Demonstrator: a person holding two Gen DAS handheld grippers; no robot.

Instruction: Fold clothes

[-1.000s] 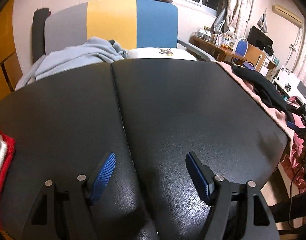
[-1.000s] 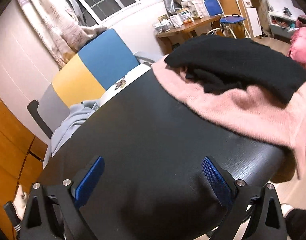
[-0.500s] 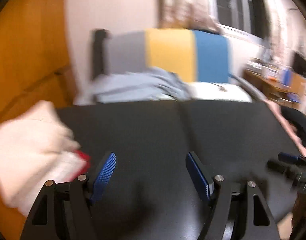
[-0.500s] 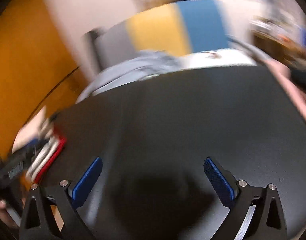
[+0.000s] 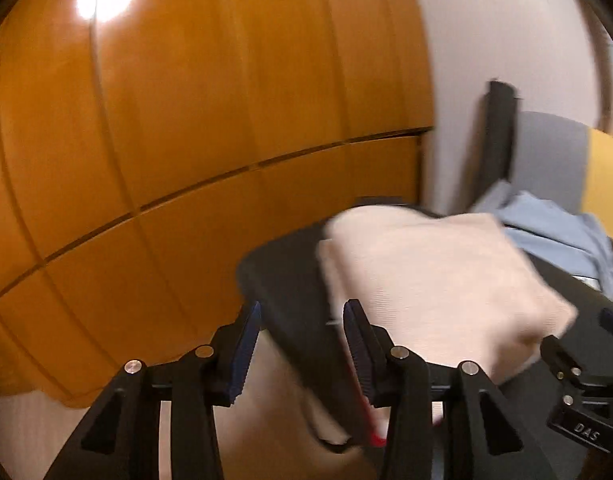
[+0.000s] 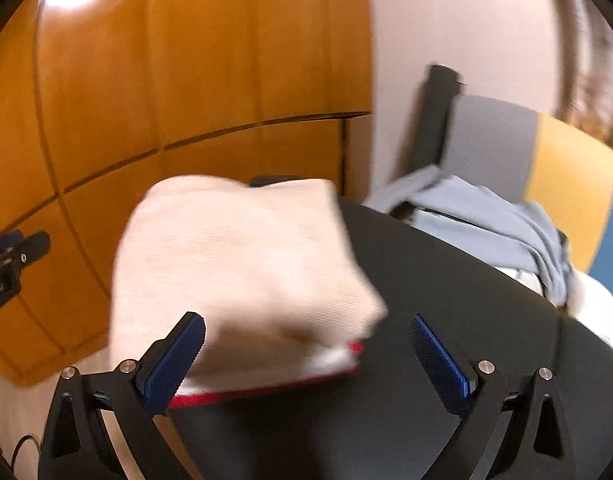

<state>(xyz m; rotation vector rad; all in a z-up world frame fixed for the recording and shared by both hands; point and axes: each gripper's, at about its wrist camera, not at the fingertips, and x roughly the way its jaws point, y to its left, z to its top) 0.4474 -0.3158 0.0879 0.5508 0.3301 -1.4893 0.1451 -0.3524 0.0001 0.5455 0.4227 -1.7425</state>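
A folded cream garment [image 5: 434,280] with a red layer under it lies on the left corner of the black table [image 5: 290,292]. It also shows in the right wrist view [image 6: 242,272], with its red edge [image 6: 266,390] towards me. My left gripper [image 5: 302,340] is open and empty, its fingers astride the table's corner edge, the garment just right of it. My right gripper [image 6: 306,352] is open and empty, right in front of the garment's near edge. Both views are blurred.
An orange wooden cabinet [image 5: 186,120] stands close behind the table's left side. A light blue garment [image 6: 486,220] lies at the table's far edge, in front of a grey, yellow and blue chair back [image 6: 538,152]. The right gripper's body [image 5: 578,376] shows at the lower right of the left wrist view.
Both grippers have swung left across the table, from the pink and black clothes on the right to the folded cream pile at the left corner. Both stayed open.
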